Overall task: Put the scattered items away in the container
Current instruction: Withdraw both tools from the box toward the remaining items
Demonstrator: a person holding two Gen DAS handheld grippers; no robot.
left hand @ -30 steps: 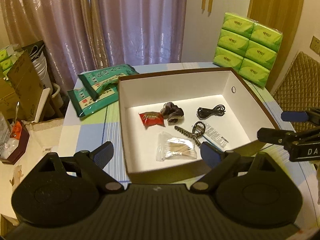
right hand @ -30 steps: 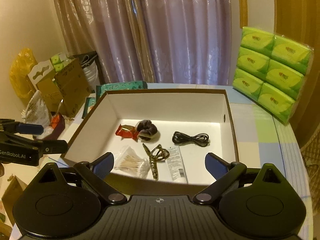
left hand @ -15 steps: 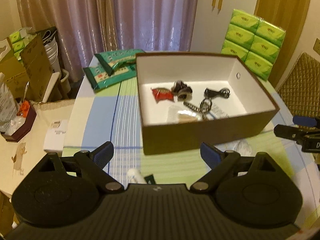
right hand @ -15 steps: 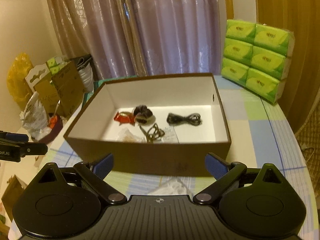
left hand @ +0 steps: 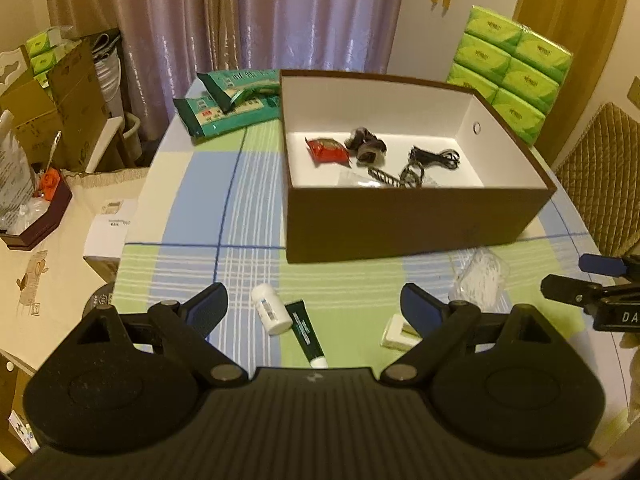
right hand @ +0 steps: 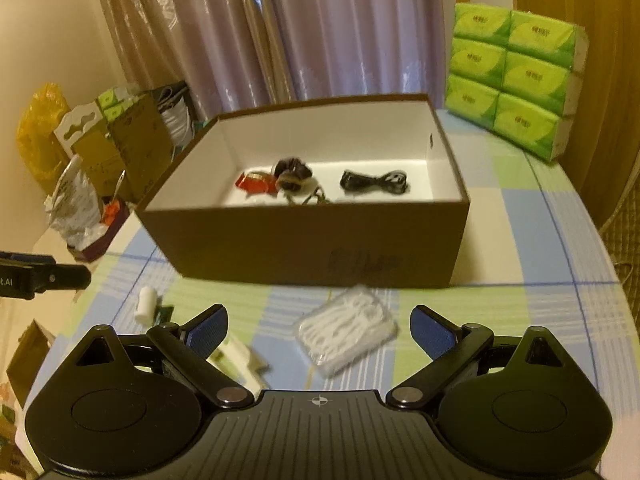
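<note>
Four small things lie on the checked cloth in front of the brown cardboard box, and none of them is in your grippers.

Your left gripper has its two blue-tipped fingers spread wide with nothing pinched. Between them, on the cloth, lies a small white round plastic bottle on its side. Just right of it, touching or nearly so, lies a dark green soft tube with a white cap, with the cap pointing near. Close by the right finger sits a little cream-white plastic block.

Your right gripper is spread wide too and holds nothing. A clear flat plastic pack of white picks lies between its fingers, a bit blurry. The cream-white block is partly hidden behind its left finger. The bottle and the tube are far off to its left, near the tip of your other gripper.

The box is brown outside and smooth white inside, with straight walls and a small round hole in its right wall. It stands just past the loose things. Inside it you can see a red shiny packet, a dark fluffy hair tie, a coiled black cable and a spotted hair clip.

Green soft tissue packs are stacked at the far right of the table. Teal flat packets lie at the far left of the box.
</note>
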